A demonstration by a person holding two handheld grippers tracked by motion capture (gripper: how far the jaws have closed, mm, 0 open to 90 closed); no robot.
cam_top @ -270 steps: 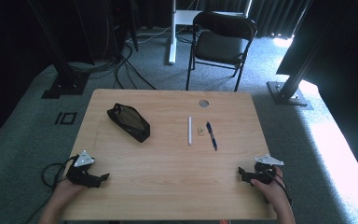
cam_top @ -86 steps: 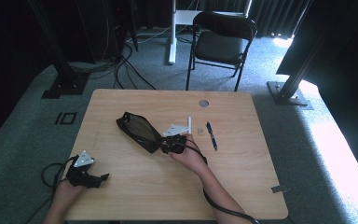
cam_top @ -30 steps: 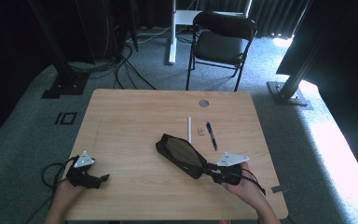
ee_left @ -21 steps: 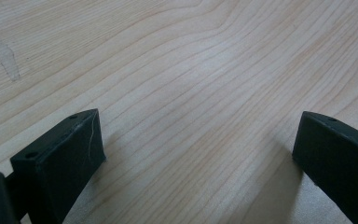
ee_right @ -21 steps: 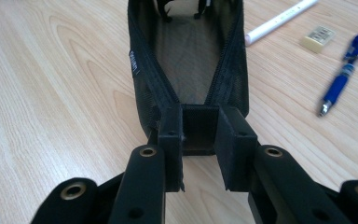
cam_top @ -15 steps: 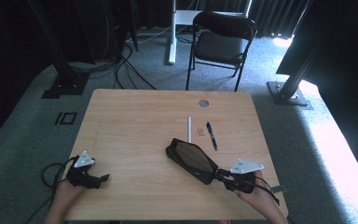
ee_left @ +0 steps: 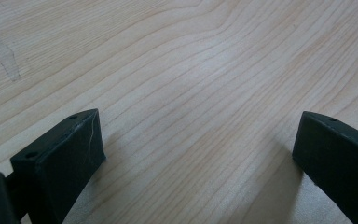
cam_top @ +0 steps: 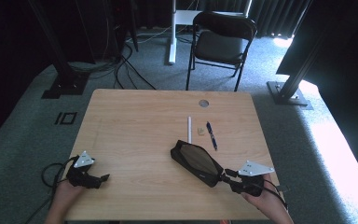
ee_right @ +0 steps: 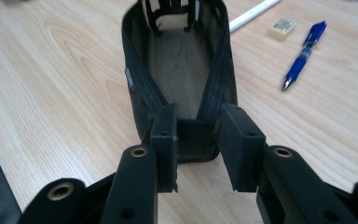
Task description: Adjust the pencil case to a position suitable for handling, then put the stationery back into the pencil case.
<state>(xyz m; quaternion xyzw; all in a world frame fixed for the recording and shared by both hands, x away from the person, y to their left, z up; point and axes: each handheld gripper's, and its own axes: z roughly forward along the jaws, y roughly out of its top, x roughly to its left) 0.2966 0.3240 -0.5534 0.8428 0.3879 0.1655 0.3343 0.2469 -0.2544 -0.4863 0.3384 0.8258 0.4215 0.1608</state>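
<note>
Mesh pouch (cam_top: 196, 160) lies on a wooden table (cam_top: 130, 126) over grey carpet (cam_top: 23, 121).

Pouch (cam_top: 196, 160) on table (cam_top: 130, 126), w/ pen (cam_top: 211, 135) & eraser (cam_top: 200, 133) behind.

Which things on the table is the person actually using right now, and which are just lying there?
In use:
- black mesh pouch, its near end between the jaws, which have just been opening
- right gripper

Just lying there:
- blue pen
- white stick
- small eraser
- left gripper, open over bare table
</note>
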